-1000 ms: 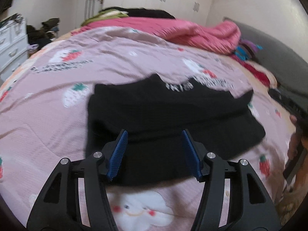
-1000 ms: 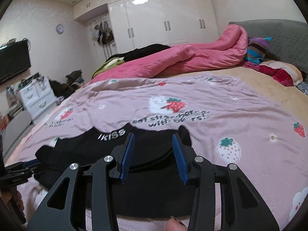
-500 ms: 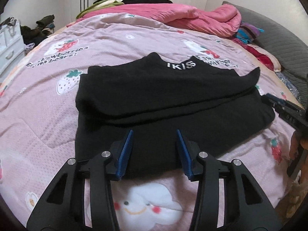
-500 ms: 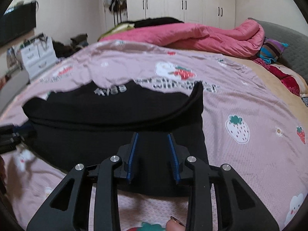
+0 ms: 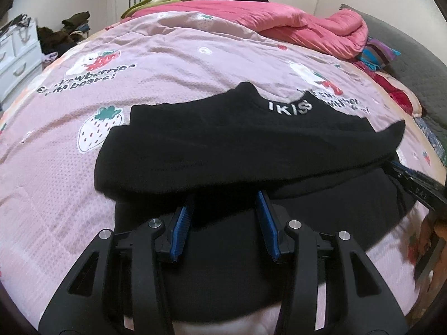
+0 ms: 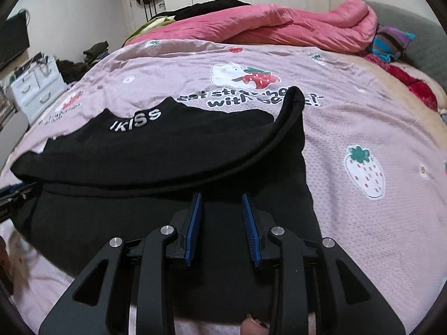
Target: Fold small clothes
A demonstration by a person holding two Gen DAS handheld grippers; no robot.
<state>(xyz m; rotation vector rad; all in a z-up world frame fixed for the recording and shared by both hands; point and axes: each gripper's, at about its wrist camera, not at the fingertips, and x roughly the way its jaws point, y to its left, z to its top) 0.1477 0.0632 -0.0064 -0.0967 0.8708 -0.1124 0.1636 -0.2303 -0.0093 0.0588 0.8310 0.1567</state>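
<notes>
Both my claws are hovering over a black top lying half-folded on the bed.

The bed [image 5: 173, 64] is wearing a pink strawberry-print sheet, with a pink quilt [image 6: 282, 28] bunched along its far side. The black top [image 5: 245, 145] is lying flat near the bed's near edge, its upper part folded over the lower, white "IKISS" lettering [image 6: 135, 120] showing at the collar. My left claw [image 5: 225, 217] is sitting above the lower layer, tips at the fold edge, jaws part-open and gripping nothing, having just been closing. My right claw [image 6: 220, 217] is sitting over the same lower layer toward the top's right side, jaws narrower, also gripping nothing, having just been closing too.
</notes>
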